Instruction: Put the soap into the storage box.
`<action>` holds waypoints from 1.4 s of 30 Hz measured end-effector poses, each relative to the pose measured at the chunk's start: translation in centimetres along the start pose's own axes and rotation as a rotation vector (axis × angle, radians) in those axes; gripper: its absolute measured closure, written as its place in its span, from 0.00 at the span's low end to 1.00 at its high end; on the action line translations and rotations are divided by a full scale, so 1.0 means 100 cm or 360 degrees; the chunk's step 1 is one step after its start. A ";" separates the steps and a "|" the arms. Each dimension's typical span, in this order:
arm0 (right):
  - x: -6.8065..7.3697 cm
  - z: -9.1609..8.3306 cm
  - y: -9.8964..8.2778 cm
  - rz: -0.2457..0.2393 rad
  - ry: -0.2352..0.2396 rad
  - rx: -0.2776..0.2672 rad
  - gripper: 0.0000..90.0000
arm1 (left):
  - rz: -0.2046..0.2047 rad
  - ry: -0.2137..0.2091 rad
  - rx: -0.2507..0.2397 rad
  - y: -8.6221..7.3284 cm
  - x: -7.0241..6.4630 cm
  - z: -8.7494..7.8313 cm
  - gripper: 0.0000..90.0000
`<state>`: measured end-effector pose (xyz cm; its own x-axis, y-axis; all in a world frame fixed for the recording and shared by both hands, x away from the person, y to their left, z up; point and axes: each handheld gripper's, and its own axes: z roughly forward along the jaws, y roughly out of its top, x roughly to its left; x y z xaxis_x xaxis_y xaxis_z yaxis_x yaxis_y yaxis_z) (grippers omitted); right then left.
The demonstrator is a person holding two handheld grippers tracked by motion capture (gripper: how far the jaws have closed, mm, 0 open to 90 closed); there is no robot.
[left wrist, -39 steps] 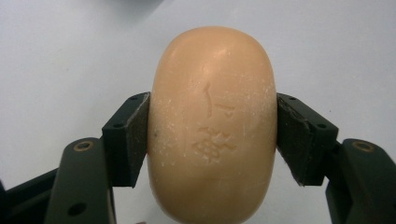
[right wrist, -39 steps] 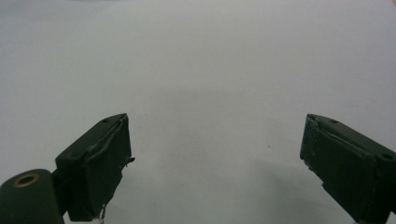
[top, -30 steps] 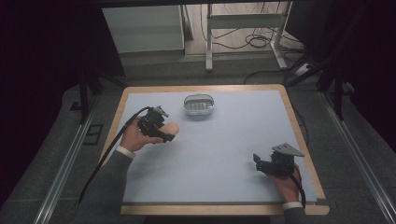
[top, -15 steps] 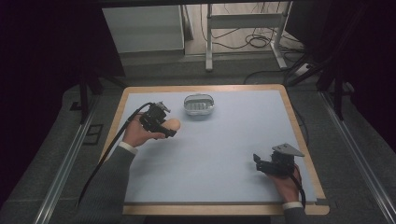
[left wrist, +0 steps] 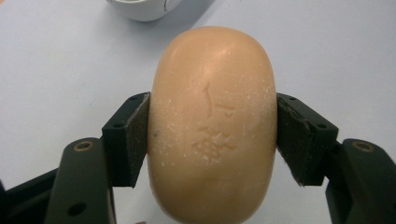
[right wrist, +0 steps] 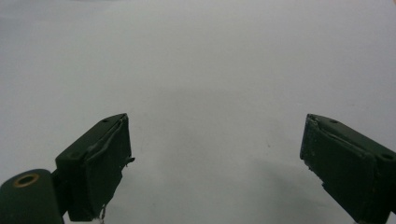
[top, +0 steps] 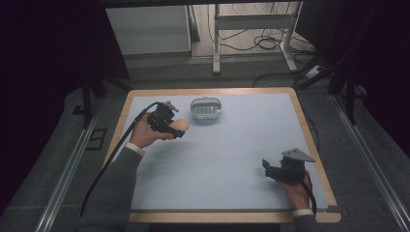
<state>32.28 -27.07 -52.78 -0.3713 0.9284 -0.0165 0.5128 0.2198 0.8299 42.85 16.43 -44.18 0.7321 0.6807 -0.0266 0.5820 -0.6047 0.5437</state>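
While resting flat under everything: pale blue mat-covered table with a light wooden rim (top: 295, 104), bare over most of its surface, giving both hands open room to work.

Toward the far edge, left of centre: small oval soap dish, white-rimmed with a ribbed grey inside (top: 206, 108), nothing in it, likely the place meant for the soap, judging from how near the loaded hand is.

At the near right corner: right gripper (top: 267, 166), black with a grey three-cornered plate on top, parked low on the table, well apart from dish and soap; jaws spread wide in the right gripper view, with only bare mat between them, so apparently idle for this step.

Just left of the dish: left gripper (top: 181, 129), black, jaws clamped on the long sides of the soap, pads pressed flat against it, probably to keep a slippery rounded thing from twisting.

Between those pads: peach-coloured oval bar of soap with a stamped mark on its top face (left wrist: 212, 126), carried above the mat, its free end pointing toward the dish's near rim (left wrist: 140, 9).
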 end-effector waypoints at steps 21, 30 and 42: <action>0.000 0.000 0.000 -0.0002 0.0000 0.0003 0.10 | -0.0015 0.0010 0.0006 0.017 0.013 0.012 0.36; 0.000 0.000 0.000 0.0001 -0.0002 0.0006 0.10 | -0.0038 -0.0003 0.0000 0.027 0.018 0.022 0.36; 0.000 0.000 0.000 0.0003 -0.0001 -0.0002 0.10 | -0.0025 -0.0004 0.0004 0.042 0.023 0.026 0.36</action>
<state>32.25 -27.07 -52.77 -0.3697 0.9290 -0.0155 0.5126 0.2178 0.8306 47.86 14.35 -44.15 0.7235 0.6893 -0.0371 0.5945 -0.5949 0.5410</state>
